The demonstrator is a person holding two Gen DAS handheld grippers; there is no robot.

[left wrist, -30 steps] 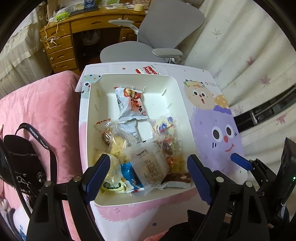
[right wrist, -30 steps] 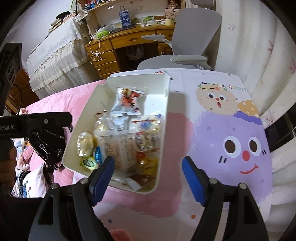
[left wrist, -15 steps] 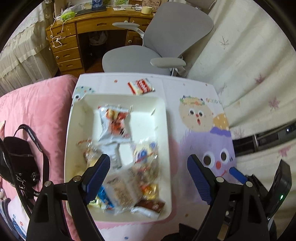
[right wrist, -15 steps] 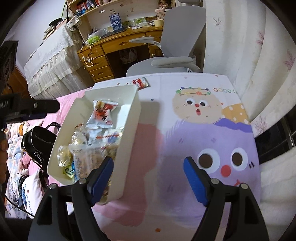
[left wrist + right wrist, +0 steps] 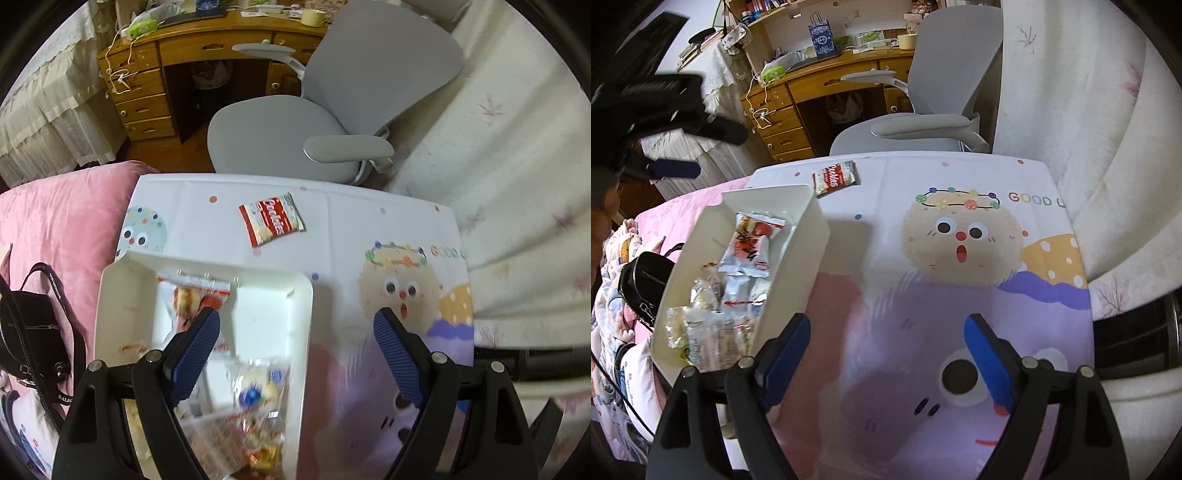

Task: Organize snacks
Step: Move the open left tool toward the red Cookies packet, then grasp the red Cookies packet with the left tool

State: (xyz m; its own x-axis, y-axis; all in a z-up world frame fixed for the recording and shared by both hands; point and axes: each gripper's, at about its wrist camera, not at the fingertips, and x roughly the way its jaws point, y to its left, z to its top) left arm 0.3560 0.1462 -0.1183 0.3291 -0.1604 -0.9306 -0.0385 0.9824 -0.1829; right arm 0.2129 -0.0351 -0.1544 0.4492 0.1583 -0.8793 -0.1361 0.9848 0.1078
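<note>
A white bin (image 5: 309, 325) full of wrapped snacks sits at the left of the cartoon tablecloth (image 5: 399, 236). A red-and-white cookies packet (image 5: 271, 219) lies alone on the cloth beyond the bin. My left gripper (image 5: 297, 321) hovers open above the bin's far right corner, nothing between its fingers. In the right wrist view the bin (image 5: 809, 254) is to the left and the cookies packet (image 5: 834, 177) lies past it. My right gripper (image 5: 888, 325) hangs over the purple part of the cloth, its jaws opening, empty. A blue finger (image 5: 677, 168) of the left gripper shows at upper left.
A grey office chair (image 5: 295, 122) stands just past the table's far edge, with a wooden desk (image 5: 177, 55) behind it. Pink bedding (image 5: 55, 221) with a black bag (image 5: 29, 332) lies left of the table. A pale curtain (image 5: 517, 147) hangs on the right.
Both grippers have travelled toward the table's far edge, so the bin slid down and left in both views. The cookies packet came fully into sight. The right jaws spread a little wider.
</note>
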